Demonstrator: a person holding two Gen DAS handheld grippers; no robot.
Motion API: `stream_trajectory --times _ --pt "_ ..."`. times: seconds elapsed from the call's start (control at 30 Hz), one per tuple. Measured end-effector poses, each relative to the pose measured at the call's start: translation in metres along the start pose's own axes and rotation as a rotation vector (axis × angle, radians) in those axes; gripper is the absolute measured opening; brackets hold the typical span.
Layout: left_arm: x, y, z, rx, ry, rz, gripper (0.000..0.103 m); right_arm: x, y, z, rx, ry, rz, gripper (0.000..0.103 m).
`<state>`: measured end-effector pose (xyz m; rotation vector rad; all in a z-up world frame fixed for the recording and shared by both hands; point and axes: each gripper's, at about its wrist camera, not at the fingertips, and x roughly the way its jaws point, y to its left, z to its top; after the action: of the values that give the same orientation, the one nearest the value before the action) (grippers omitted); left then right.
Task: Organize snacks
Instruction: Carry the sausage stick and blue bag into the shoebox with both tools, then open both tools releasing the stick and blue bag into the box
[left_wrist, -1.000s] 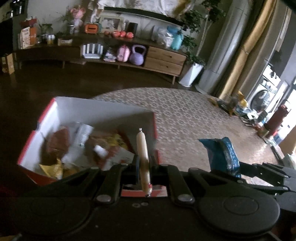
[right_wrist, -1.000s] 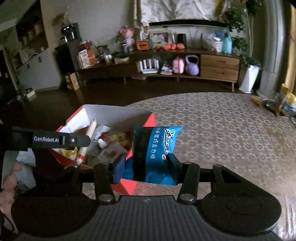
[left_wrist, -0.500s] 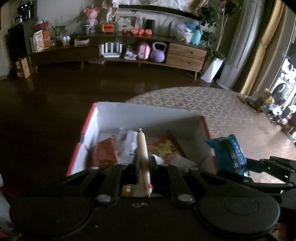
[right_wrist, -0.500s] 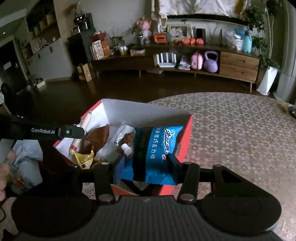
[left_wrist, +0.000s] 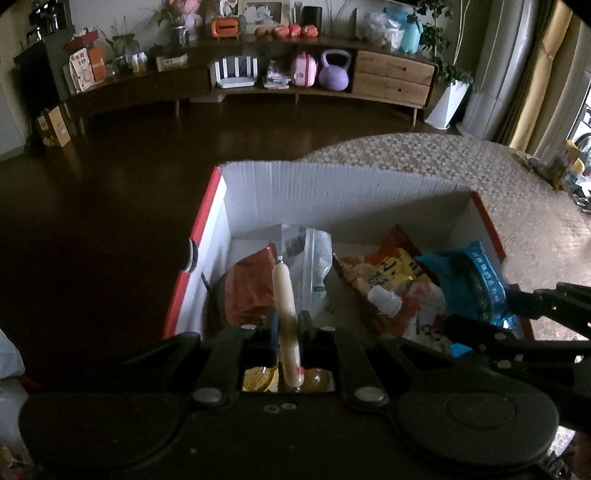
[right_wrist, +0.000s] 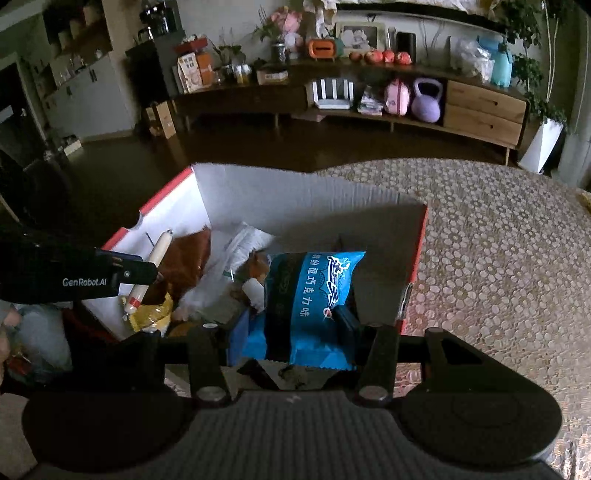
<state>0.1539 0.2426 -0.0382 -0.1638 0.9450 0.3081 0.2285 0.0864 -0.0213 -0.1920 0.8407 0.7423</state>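
A red box with white inside walls (left_wrist: 332, 188) (right_wrist: 295, 195) sits at the table's edge and holds several snack packets. My left gripper (left_wrist: 286, 326) is shut on a pale sausage stick (left_wrist: 285, 314) (right_wrist: 149, 271), held over the box's left half. My right gripper (right_wrist: 295, 317) is shut on a blue snack bag (right_wrist: 314, 295) (left_wrist: 476, 280) with white lettering, held over the box's right half. Inside lie a red-brown packet (left_wrist: 247, 291), a clear bag (left_wrist: 314, 258), a yellow-orange packet (left_wrist: 388, 269) and a small white bottle (left_wrist: 384, 297).
A patterned tablecloth (right_wrist: 498, 266) covers the table right of the box. Dark floor (left_wrist: 110, 184) spreads beyond the box. A long wooden sideboard (left_wrist: 295, 81) with a purple kettlebell (left_wrist: 334, 70) stands at the far wall. A hand (right_wrist: 5, 332) shows at the left edge.
Both grippers have moved forward and down over the box with their snacks still held. The box now looks larger and fills the middle of both views.
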Motion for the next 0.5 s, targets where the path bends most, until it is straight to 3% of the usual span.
stream_trajectory --times 0.27,0.5 --pt "0.024 -0.005 -0.006 0.015 0.044 -0.014 0.007 0.014 -0.001 -0.002 -0.009 0.036 0.005 0.049" --pt "0.026 -0.009 -0.012 0.027 0.032 -0.004 0.011 0.015 0.002 -0.006 -0.010 0.039 -0.001 0.050"
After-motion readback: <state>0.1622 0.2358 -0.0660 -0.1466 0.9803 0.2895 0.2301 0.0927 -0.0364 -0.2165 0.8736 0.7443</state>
